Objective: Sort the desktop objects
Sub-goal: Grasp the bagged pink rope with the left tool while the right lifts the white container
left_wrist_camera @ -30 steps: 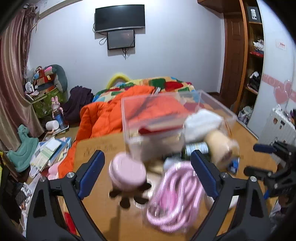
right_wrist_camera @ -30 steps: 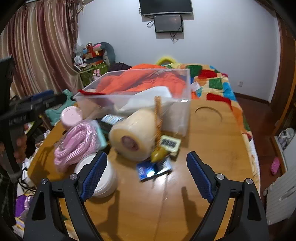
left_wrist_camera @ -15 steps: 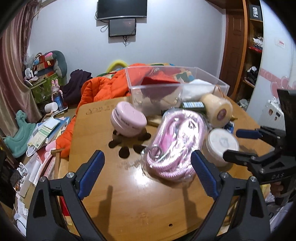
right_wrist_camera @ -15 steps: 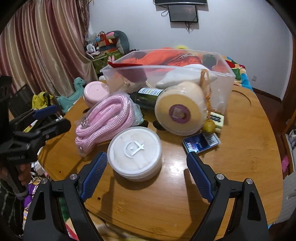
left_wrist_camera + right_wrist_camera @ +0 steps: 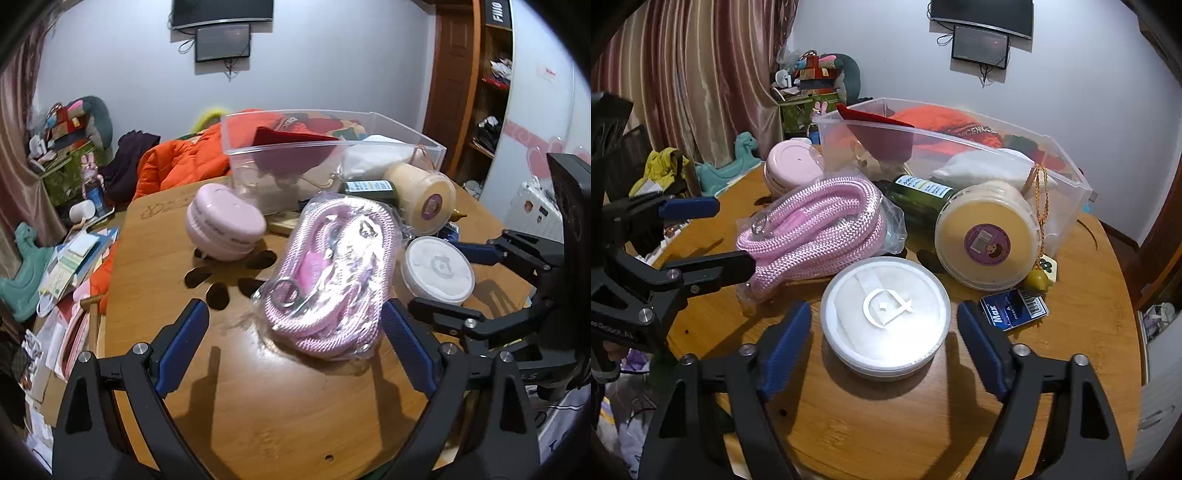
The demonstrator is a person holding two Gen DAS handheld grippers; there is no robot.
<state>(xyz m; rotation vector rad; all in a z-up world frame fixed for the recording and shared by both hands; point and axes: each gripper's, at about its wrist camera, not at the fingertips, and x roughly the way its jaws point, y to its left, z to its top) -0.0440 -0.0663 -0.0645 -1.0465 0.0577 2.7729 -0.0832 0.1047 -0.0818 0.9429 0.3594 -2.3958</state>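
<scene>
On the round wooden table [image 5: 229,391] lie a bagged pink rope [image 5: 328,269], a pink round case [image 5: 223,225], a white lidded tub [image 5: 437,269], a cream tub on its side [image 5: 424,201] and a dark green bottle [image 5: 369,188]. Behind them stands a clear plastic bin [image 5: 295,162] holding a red item and a white pouch. My left gripper [image 5: 295,343] is open, just short of the rope. My right gripper [image 5: 884,338] is open, its fingers on either side of the white tub [image 5: 884,314]. The rope [image 5: 812,236], cream tub [image 5: 986,240] and bin [image 5: 960,147] show in the right wrist view.
A blue card pack [image 5: 1014,310] and a small yellow-green charm [image 5: 1036,282] lie right of the white tub. The table has dark cut-out holes [image 5: 218,280] near the pink case. Papers and toys clutter the floor [image 5: 62,266] on the left.
Both grippers have come lower and closer to the table. The white tub now sits between my right fingers; the rope lies closer to my left gripper.
</scene>
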